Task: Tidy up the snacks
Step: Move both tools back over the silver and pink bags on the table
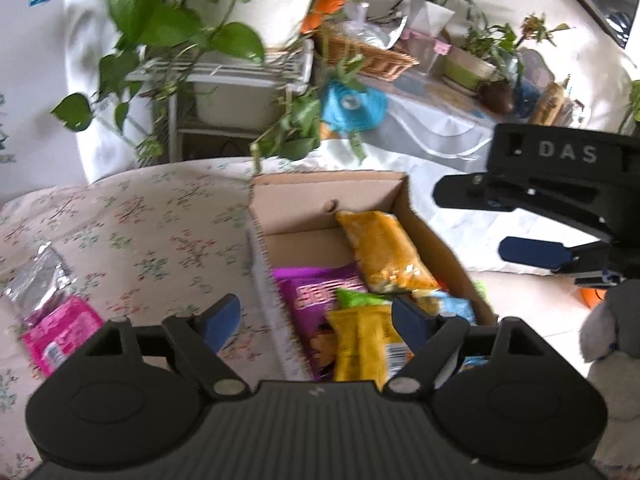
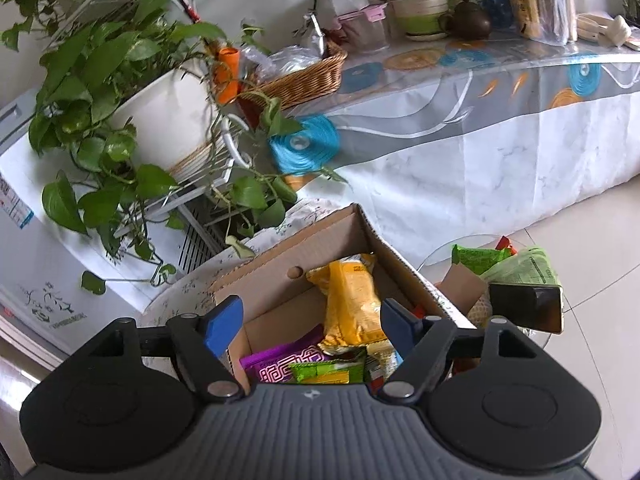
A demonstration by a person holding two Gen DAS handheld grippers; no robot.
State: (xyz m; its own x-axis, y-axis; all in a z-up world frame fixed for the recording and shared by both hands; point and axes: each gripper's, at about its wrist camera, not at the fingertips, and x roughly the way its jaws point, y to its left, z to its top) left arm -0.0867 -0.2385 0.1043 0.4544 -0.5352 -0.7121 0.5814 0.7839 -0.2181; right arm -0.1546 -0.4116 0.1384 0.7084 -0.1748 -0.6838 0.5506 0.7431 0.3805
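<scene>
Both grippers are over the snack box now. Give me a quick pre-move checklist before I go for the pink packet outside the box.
1. Left gripper free of any snack: ok, jaws apart, nothing pinched.
2. Right gripper free of any snack: ok, jaws apart.
3. Pink packet reachable: ok, it lies uncovered on the floral cloth, left of the cardboard box.
4. Space in the box: ok, bare bottom shows at the far end behind the orange packet.
5. Silver packet clear of the pink one: cannot tell, they seem to touch.

Bright, soft daylight; fisheye-warped edges, with slight blur in both views.
</scene>
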